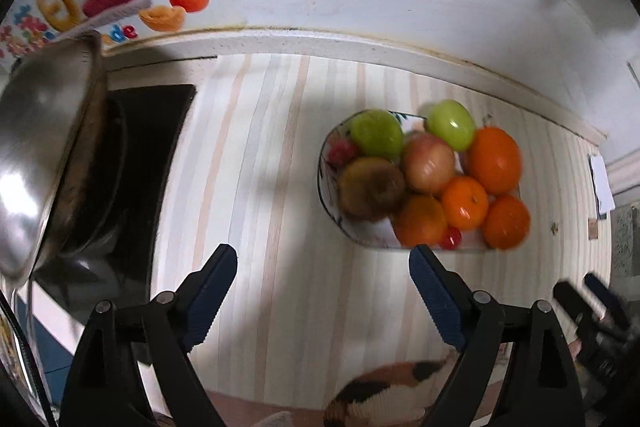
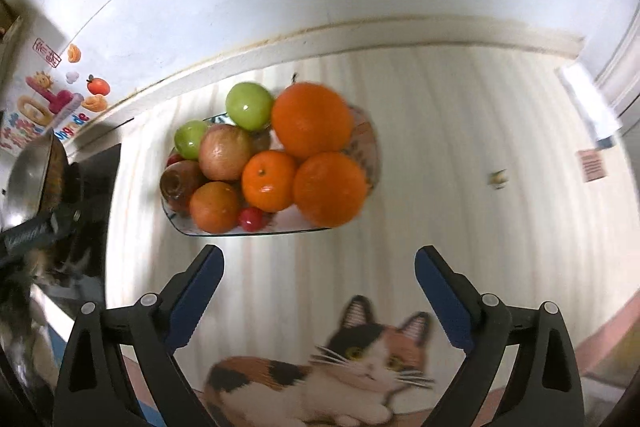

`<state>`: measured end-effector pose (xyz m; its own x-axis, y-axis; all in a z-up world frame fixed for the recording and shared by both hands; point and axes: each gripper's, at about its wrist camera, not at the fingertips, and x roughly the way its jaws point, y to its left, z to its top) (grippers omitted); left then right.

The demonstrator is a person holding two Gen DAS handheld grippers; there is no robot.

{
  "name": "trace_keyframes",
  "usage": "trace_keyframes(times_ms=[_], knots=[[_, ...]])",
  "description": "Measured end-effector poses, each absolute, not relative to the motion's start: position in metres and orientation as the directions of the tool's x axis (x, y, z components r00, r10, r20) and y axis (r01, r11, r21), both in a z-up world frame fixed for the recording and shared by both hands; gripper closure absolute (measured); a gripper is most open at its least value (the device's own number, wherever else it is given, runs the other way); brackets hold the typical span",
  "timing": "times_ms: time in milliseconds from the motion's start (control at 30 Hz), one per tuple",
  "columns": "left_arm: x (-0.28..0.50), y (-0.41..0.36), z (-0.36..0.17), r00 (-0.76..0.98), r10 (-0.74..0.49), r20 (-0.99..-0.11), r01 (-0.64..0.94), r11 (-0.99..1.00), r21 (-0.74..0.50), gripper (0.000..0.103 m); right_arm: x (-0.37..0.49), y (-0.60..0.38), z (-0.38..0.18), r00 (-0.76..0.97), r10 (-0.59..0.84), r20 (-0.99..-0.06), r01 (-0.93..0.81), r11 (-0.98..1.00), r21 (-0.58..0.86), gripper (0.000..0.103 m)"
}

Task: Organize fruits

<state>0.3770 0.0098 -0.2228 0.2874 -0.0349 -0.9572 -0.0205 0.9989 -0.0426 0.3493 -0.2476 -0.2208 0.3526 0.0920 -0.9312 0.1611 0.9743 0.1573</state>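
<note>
- Surface (image 2: 460, 155) with a striped cloth runs along a pale wall; a calico cat picture (image 2: 340, 367) lies at its near edge.
- Metal bowl (image 1: 40, 155) sits tilted at the far left, over a dark stove.
- Plate (image 2: 370, 147) near the middle of the surface carries piled fruits: oranges (image 2: 312, 119), green apples (image 2: 249, 105), a reddish apple (image 2: 224, 153), a brown fruit (image 1: 370, 187) and small red ones (image 2: 251, 219).
- Left tongs (image 1: 323, 295) spread wide, holding nothing, just short of the plate.
- Right tongs (image 2: 318, 293) likewise wide and empty, above the cat picture.
</note>
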Motion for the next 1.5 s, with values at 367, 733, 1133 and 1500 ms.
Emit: trace_keyframes(times_ms=[367,733,1133,1500], knots=[[0.308,-0.017,-0.171,0.401,-0.020,-0.916,-0.029,0.999,-0.035,0.015,0.309,-0.248,-0.152,0.455,0.044,-0.890,0.084,0.992,0.092,0.004],[0.219,-0.019,-0.098,0.539,-0.045,-0.841,0.029,0.999,-0.035,0.015,0.215,-0.246,-0.074,0.580,0.023,-0.815,0.081,0.993,0.085,0.004],[0.117,-0.003,-0.052,0.611,-0.101,-0.785,0.105,0.993,-0.046,0.015,0.084,-0.210,0.000,0.679,-0.046,-0.733,0.124,0.991,0.053,0.003],[0.074,-0.006,-0.033,0.653,-0.097,-0.751,0.118,0.993,-0.025,0.015,0.017,-0.206,0.023,0.711,-0.016,-0.703,0.119,0.988,0.097,0.003]])
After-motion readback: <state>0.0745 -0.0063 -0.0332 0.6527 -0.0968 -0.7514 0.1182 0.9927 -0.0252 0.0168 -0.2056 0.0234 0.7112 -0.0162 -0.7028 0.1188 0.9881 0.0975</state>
